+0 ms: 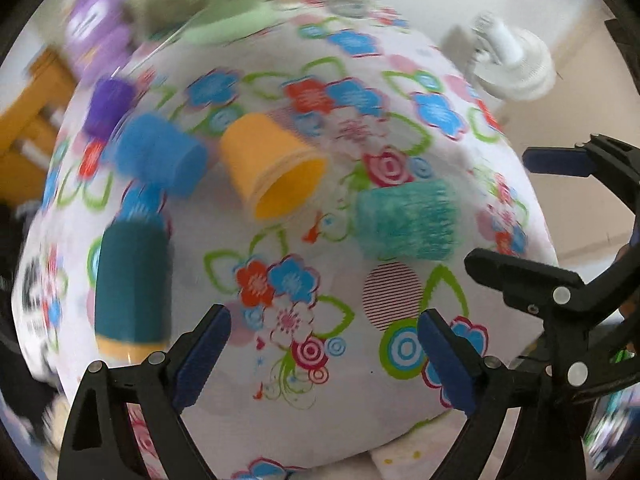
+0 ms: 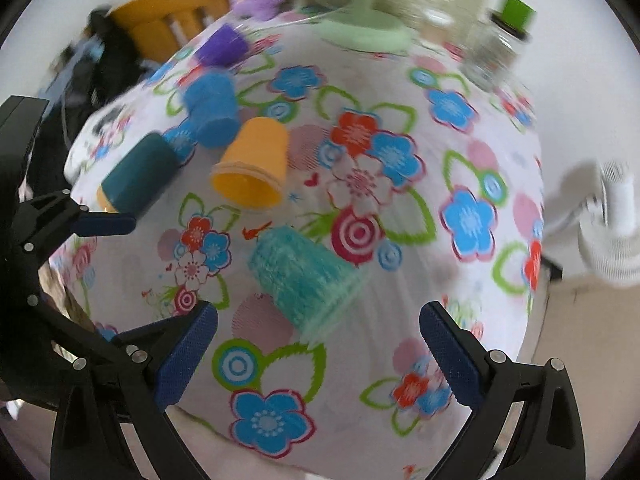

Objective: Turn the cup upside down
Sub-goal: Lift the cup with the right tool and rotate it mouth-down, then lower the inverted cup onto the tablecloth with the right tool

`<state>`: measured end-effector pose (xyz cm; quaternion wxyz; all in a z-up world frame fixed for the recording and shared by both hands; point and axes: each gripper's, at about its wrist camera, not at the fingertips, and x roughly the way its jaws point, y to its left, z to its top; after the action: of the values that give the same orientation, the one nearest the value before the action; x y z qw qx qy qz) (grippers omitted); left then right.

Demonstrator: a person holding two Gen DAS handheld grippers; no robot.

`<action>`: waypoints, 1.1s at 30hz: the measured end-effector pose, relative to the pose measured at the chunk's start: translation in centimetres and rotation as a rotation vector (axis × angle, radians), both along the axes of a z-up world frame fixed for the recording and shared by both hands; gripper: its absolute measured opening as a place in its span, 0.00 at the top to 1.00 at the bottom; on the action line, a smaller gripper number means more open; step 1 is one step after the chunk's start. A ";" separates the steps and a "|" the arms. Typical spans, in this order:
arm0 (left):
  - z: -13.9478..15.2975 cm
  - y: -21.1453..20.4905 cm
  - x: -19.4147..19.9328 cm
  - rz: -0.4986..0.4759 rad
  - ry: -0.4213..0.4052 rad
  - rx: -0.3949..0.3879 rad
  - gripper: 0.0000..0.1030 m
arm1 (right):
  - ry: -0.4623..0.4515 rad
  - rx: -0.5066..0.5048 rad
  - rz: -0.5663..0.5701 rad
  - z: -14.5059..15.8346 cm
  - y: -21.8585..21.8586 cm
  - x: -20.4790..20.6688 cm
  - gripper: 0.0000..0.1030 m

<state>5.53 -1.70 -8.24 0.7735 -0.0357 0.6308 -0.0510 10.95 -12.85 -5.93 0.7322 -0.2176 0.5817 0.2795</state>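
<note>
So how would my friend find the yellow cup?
Start at the table with the flowery cloth. Several cups sit in a loose group on it; the yellow cup is in the middle, between the blue cup and the ribbed teal cup. It alone is yellow all over, with its open mouth showing.

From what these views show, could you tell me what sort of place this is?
Probably a home room: a floral tablecloth covers the table, a wooden chair stands behind it, and a green desk fan sits on top.

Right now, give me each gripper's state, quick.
Left gripper: open, holding nothing.
Right gripper: open, holding nothing.
</note>
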 end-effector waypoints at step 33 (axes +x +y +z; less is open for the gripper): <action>-6.7 2.2 -0.9 0.233 0.089 0.007 0.08 | 0.193 -0.234 0.515 -11.2 7.2 0.8 0.38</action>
<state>4.62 0.51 -14.98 0.7456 -0.1082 0.6562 0.0432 11.72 -5.66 -17.13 0.5486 -0.4135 0.6026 0.4062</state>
